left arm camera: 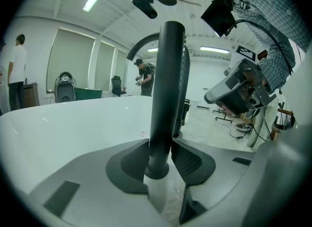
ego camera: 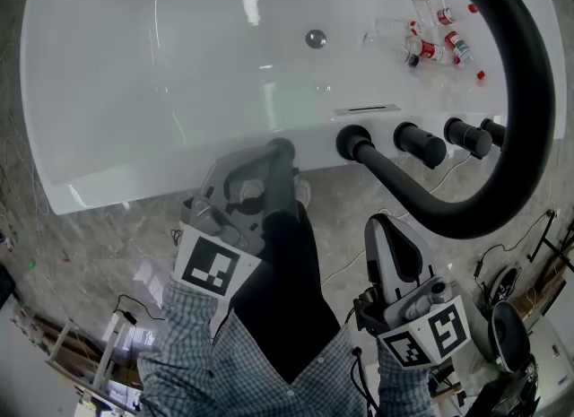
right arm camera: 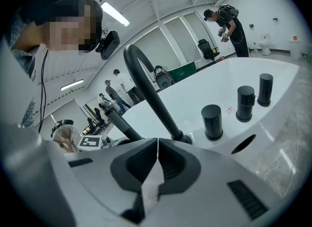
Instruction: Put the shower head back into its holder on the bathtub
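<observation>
Black shower head (ego camera: 282,157), clamped in the left gripper (left arm camera: 160,165) at centre frame beside the bathtub (ego camera: 134,182) rim, could twist loose if its stiff hose (ego camera: 531,92) pulls sideways; the right gripper (ego camera: 387,227) is closed and empty.

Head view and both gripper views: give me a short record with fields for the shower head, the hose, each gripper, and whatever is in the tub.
Shower head: dark handle, upright, gripped at the tub's rim
Left gripper: jaws shut on the shower head
Right gripper: jaws together, empty, off the tub
Hose: black, loops out from a fitting on the rim
Knobs: three, black, in a row on the rim
Bathtub: white
Bottles: a few small ones lying inside the tub
</observation>
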Demonstrator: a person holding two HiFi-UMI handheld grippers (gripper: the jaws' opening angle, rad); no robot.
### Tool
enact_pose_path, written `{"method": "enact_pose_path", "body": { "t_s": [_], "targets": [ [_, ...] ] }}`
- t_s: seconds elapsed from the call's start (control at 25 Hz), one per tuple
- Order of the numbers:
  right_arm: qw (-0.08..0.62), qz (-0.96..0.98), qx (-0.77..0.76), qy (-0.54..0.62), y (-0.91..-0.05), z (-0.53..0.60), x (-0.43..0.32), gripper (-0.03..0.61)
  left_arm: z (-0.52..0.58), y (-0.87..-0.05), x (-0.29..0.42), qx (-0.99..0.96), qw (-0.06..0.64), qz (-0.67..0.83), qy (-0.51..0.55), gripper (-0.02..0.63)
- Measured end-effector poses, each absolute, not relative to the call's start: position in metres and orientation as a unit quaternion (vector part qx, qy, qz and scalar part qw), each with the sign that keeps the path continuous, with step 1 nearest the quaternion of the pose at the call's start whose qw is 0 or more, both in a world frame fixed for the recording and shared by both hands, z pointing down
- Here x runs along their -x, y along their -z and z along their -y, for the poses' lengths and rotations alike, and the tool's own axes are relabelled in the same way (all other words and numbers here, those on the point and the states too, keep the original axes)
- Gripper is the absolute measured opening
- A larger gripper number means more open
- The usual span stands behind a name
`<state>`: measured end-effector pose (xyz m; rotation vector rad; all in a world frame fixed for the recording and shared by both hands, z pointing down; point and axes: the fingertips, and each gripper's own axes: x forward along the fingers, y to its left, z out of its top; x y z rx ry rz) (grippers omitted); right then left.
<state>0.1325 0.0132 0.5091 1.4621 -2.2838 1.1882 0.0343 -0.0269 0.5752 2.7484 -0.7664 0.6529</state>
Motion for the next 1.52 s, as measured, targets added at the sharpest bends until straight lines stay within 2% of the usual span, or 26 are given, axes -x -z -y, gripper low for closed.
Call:
{"method": "enact_pose_path", "body": {
  "t_s": [0.48, 1.2, 1.32, 1.44, 1.52],
  "targets": [
    [0.093, 0.767, -0.497, -0.396, -0.505, -0.018, -0.12, 0.017, 0.023, -0.574, -0.036, -0.939, 0.109, 0.245, -0.217, 0.14],
    [0.096, 0.779, -0.482, -0.39, -0.498, -0.017, -0.092, 0.017, 0.013, -0.567, -0.002, -0.934, 0.109, 0.26, -0.217, 0.138],
    [0.098, 0.78, -0.48, -0.388, -0.497, -0.02, -0.089, 0.017, 0.01, -0.566, 0.003, -0.934, 0.113, 0.263, -0.215, 0.113],
    [0.099, 0.783, -0.479, -0.385, -0.495, -0.022, -0.084, 0.017, 0.008, -0.56, 0.009, -0.935, 0.111, 0.27, -0.204, 0.021],
    [0.1, 0.784, -0.477, -0.384, -0.493, -0.023, -0.081, 0.017, 0.006, -0.552, 0.012, -0.937, 0.116, 0.27, -0.188, 0.011]
  ]
}}
